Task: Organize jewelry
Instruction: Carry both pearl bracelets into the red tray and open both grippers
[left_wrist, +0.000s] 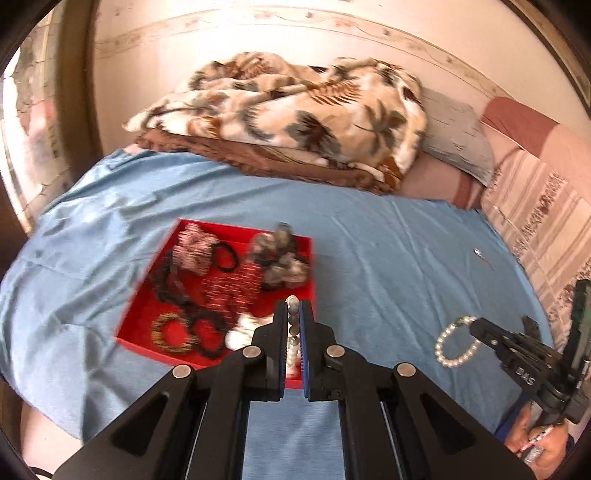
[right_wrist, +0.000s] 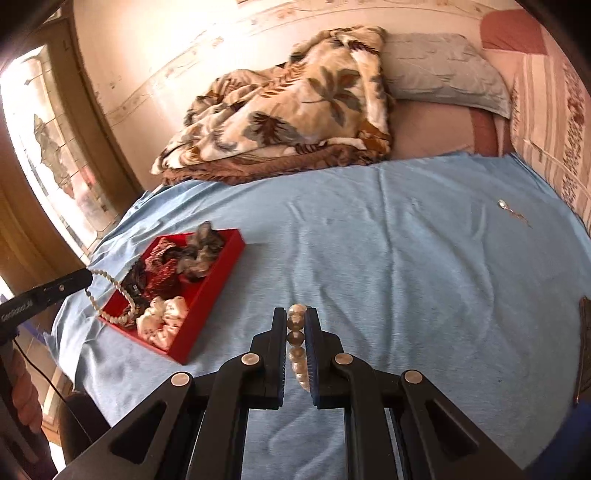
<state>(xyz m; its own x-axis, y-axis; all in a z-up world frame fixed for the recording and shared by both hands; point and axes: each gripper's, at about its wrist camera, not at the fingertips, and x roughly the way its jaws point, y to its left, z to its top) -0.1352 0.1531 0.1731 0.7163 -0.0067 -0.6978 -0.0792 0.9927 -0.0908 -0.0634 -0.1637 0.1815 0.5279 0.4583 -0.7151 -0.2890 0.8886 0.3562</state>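
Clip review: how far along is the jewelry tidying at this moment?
Done: the red tray already holds scrunchies, black hair ties and a beaded bangle. In hand: the left hand-held gripper is shut on a pearl strand hanging over the tray's edge, and the right hand-held gripper is shut on a pearl bracelet above the blue sheet. Left: a small silver piece lies loose on the sheet.
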